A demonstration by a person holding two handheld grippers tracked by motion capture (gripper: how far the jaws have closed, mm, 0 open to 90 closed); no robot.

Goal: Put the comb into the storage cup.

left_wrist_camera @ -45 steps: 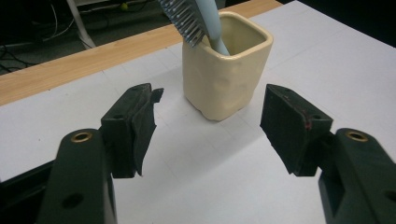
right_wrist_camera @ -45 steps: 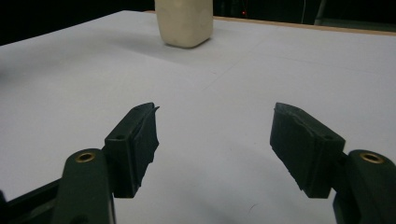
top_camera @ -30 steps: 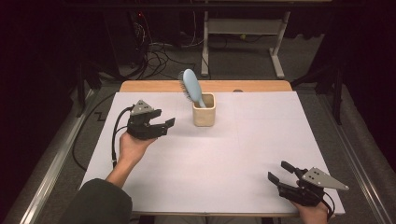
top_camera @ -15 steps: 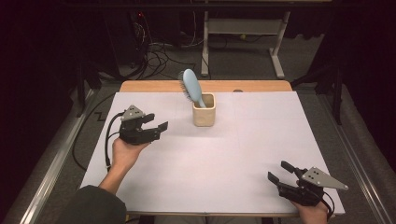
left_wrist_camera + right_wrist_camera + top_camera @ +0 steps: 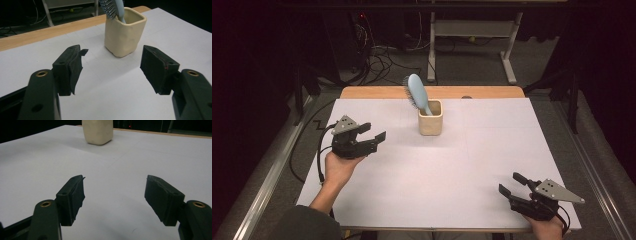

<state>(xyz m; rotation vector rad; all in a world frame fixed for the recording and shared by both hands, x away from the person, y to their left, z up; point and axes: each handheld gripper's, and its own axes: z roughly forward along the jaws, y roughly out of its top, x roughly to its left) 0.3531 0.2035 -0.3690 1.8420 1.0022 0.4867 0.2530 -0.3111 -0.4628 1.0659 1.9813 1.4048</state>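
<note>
A cream square cup (image 5: 430, 118) stands at the back middle of the white table (image 5: 492, 150), with a light blue hairbrush (image 5: 416, 92) leaning out of it, bristles to the left. My left gripper (image 5: 375, 132) hovers open at the left, aimed at the cup (image 5: 124, 32), where the brush (image 5: 113, 8) shows at the top edge. My right gripper (image 5: 509, 184) rests open at the front right corner, empty, with the cup (image 5: 98, 131) far ahead of its jaws.
A wooden strip (image 5: 432, 92) borders the table's far edge. Beyond it lie cables (image 5: 377, 55) on the floor and a white desk frame (image 5: 472, 35). A metal rail (image 5: 267, 180) runs along the left side.
My left gripper has drawn back toward the front left, away from the cup, still open. The right gripper has stayed in place.
</note>
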